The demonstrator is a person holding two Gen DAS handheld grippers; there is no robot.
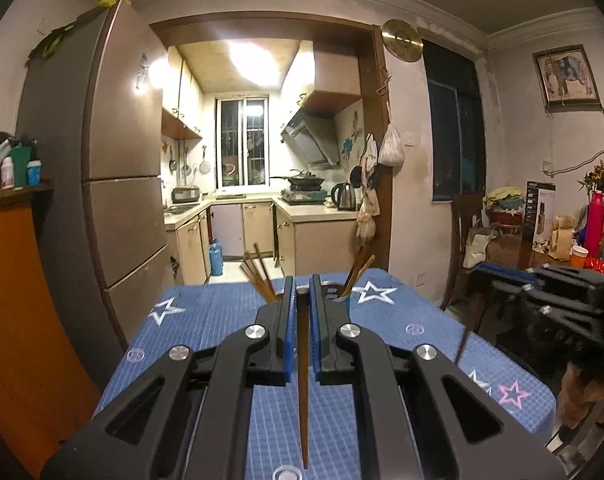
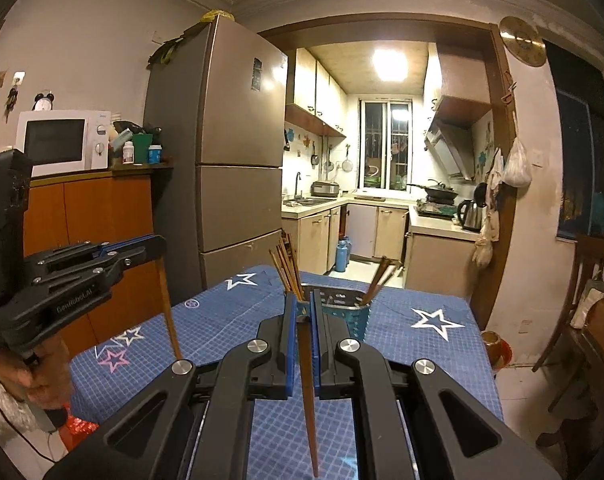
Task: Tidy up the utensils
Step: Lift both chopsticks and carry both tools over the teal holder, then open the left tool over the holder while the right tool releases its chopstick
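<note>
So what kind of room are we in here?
Most likely a home dining area opening onto a small kitchen: a tall fridge beside the doorway, a microwave on a cabinet, and a table with a blue star-print cloth holding a chopstick caddy.

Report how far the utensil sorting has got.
Done: chopsticks already stand in both ends of the teal holder. In hand: the left gripper and right gripper each clamp one brown chopstick above the blue tablecloth. Left: dropping these two in; no loose utensils show on the cloth.
</note>
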